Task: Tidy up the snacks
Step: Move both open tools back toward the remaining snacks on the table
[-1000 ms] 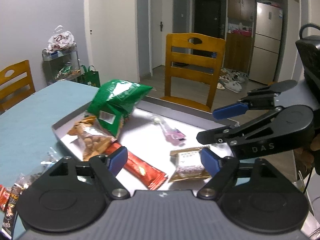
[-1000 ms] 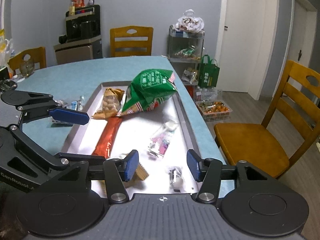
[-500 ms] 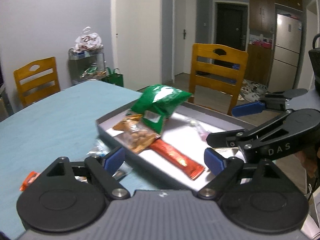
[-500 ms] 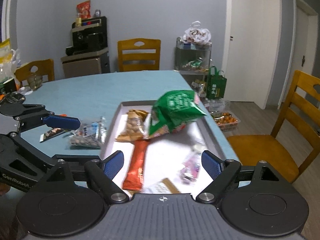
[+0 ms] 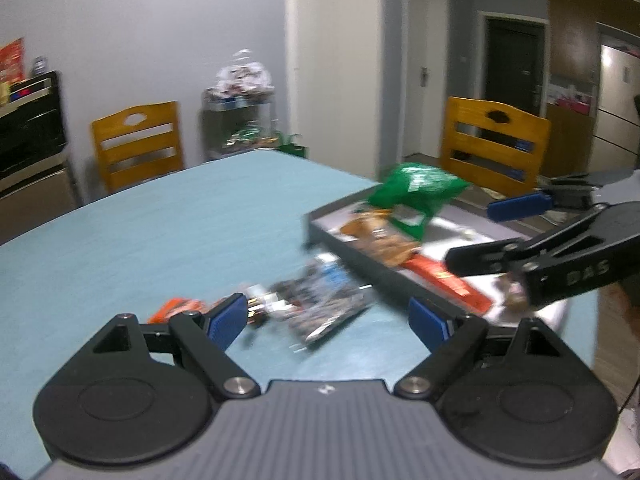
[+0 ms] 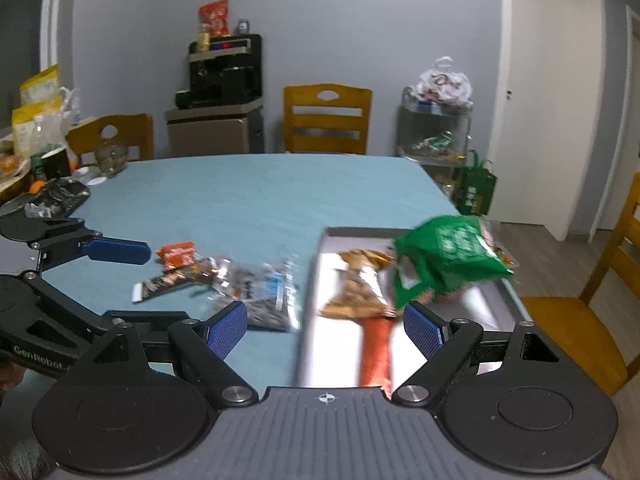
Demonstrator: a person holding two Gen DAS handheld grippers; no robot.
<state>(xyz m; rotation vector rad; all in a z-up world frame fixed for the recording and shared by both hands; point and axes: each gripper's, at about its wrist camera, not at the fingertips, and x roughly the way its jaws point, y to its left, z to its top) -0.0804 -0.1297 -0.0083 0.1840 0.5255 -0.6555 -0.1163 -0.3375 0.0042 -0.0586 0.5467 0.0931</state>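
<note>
I've pulled both grippers back from the tray since a second ago; the view has swung off its contents toward the loose packets on the teal counter. My right gripper has spread its fingers wide and empty, so I judge its last snack is delivered. My left gripper is released too, hanging above the clear nut packet and orange wrapper. The green chip bag leans over the tray's far-right rim. Left of the tray wall the counter lies open; the right gripper crowds the tray's near end.
</note>
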